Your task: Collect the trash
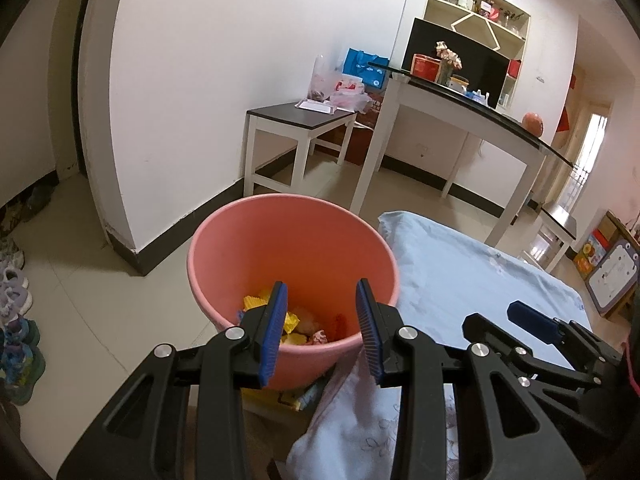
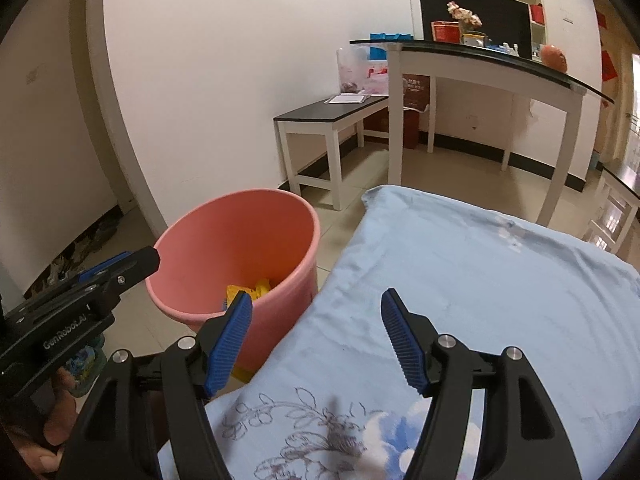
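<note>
Left gripper (image 1: 322, 330) over pink bucket (image 1: 256, 240), fingers apart, grasping nothing; yellow trash (image 1: 256, 303) inside. Right gripper (image 2: 316, 344) spread, empty, above blue cloth (image 2: 480, 280).

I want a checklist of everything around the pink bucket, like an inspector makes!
Surface: blue floral cloth, bare.
Job's things: pink bucket on the floor, yellow scraps inside.
Clutter: shoes along the floor edge.
Grippers: left hand-held gripper open over the bucket, empty; right hand-held gripper open, empty.
Cables: nothing seen.
Surroundings: white bench, glass-topped table, shelves.
</note>
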Available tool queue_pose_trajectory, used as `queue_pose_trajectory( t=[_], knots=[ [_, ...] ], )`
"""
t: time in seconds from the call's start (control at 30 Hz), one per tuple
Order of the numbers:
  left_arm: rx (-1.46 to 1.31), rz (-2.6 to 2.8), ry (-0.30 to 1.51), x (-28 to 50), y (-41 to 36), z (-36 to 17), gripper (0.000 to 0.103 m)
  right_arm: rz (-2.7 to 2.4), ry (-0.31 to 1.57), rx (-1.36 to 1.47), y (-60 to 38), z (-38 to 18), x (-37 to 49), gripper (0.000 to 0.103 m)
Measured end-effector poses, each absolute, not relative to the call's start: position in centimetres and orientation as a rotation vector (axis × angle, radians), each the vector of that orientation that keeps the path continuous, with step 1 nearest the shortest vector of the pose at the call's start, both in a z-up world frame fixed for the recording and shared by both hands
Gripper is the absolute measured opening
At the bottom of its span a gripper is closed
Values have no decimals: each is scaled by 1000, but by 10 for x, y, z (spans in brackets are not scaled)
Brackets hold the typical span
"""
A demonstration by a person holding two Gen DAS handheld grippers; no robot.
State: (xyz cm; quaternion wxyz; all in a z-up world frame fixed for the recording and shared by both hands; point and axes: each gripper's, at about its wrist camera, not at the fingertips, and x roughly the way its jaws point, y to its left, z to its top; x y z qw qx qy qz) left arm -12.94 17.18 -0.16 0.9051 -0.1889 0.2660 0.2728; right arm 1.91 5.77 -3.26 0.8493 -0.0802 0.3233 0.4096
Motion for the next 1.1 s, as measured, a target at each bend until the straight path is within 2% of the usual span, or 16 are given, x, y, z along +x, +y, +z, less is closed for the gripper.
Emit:
queue_pose_trajectory(
  t=[1.1],
  knots=[
    [-353, 580, 601, -129, 143, -5, 36, 829, 658, -108, 9, -21, 6, 66]
  ],
)
